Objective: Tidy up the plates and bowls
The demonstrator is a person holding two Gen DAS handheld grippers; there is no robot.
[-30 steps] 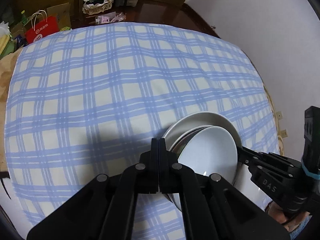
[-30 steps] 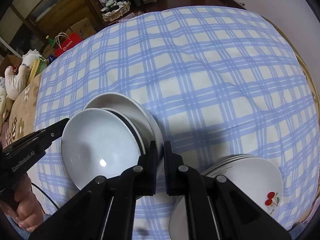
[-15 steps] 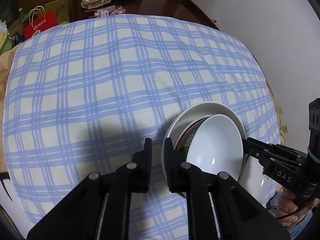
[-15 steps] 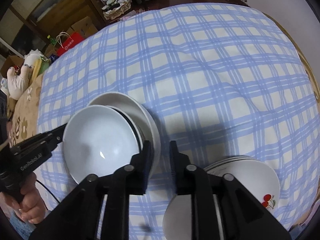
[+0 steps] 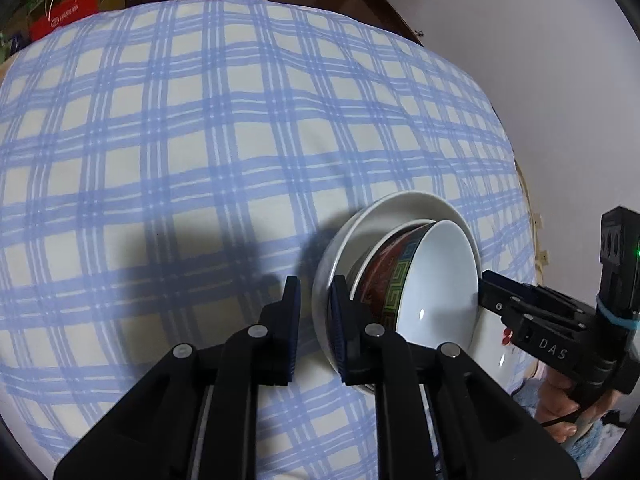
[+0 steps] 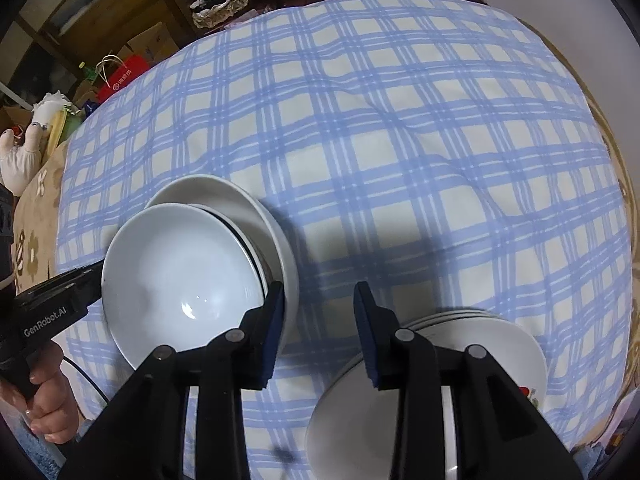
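Under both of your tools lies the blue-checked tablecloth (image 5: pixel 208 152), spread wide ahead of the jaws and bare except near their tips. Next in size is the bowl stack (image 6: pixel 224 248): a wide white bowl (image 5: pixel 404 208) at the bottom, a patterned bowl (image 5: pixel 394 276) nested in it, and a plain white bowl (image 6: pixel 176 280) on top, probably nested so the set takes one spot. The stack sits just right of your left gripper (image 5: pixel 313 328), whose jaws stand parted with the wide bowl's rim between them, not visibly pinched; that placement looks chosen to steady or drag the whole stack by its lowest rim. To the right of your right gripper (image 6: pixel 320 332), partly under its right finger, sits the plate pile (image 6: pixel 516 344), one plate carrying a cherry print (image 6: pixel 528 394), kept apart from the bowls as a separate group. Your right gripper's jaws are spread wide and hold nothing; its left finger is at the stack's outer rim, though contact is hard to judge. Both tools reach forward and low over the cloth, angled toward each other across the stack, your left hand (image 6: pixel 48 404) wrapped round its handle close to the table edge.
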